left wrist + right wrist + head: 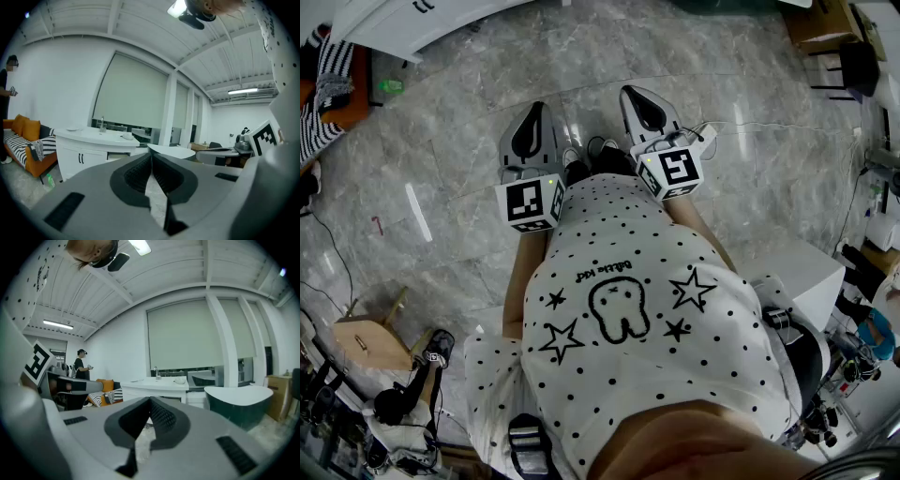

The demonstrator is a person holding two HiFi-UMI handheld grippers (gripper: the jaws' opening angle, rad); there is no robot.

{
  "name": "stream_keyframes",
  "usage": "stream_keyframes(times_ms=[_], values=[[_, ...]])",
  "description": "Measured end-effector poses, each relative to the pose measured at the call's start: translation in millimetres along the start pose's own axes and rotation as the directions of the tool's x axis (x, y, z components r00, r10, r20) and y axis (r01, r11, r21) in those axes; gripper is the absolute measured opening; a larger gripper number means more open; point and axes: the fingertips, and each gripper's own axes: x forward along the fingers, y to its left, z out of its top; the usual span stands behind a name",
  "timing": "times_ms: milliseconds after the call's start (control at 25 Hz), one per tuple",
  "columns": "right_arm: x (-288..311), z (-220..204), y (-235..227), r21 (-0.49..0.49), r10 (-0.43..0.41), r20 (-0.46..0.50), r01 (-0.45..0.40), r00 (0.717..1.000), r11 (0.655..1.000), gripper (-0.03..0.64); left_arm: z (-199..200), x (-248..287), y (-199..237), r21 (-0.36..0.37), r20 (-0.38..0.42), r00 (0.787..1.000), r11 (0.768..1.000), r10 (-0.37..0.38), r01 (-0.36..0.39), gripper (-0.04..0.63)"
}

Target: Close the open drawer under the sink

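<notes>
Left tool (151, 158): jaws together, empty
Right tool (150, 403): jaws together, empty
Sink cabinet (82, 154): ahead of both
Shirt writing (600, 272): unreadable

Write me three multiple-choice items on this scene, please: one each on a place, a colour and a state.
1. In the left gripper view, where does the sofa stand from the sink cabinet?
A) to its left
B) to its right
C) on top of it

2. What colour is the sofa?
A) blue
B) orange
C) green

3. What state is the left hand-held gripper in?
A) wide open
B) shut on a cup
C) shut and empty

Answers:
1 A: the sofa sits at the picture's left edge, with the cabinet to its right.
2 B: its cushions and base show orange.
3 C: the jaws meet with nothing between them.
</notes>
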Motion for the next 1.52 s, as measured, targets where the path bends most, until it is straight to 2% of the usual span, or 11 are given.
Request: stream_keyframes(times_ms=[240,680,840,1120,1280,1520], values=[[4,-7,6,0.009,0.012,-0.014,-0.011,1.0,1.0,0.014,-1,1,7,0.005,0.004,1.0,1.0,0.011,-0.011,0.017],[7,-7,10,-0.005,0.015,-0.036,-0.015,0.999,1.0,0.014,3,5,7,0.003,0.004,1.0,1.0,-0.013,0.013,0.017],[7,-3,13,0.028,0.02,-0.01,-0.02,1.0,0.999,0.014,2,7,10,-0.002,-0.004,1.0,1.0,-0.017,0.017,0.017],[8,-13,6,0.055,-0.012,-0.048,0.015,0.999,0.998,0.014,-3,15,17,-0.023,-0.034,0.999,1.0,-0.019,0.018,0.017],[26,-11,-7,0.068,-0.001,-0.048,0.004,0.999,0.998,0.014,0,38,24,-0.031,-0.032,0.999,0.999,-0.008,0.007,0.017],[67,5,-51,0.062,0.046,-0.051,-0.043,0.998,0.997,0.014,16,95,24,-0.042,-0.024,0.999,0.999,0.03,-0.031,0.017]])
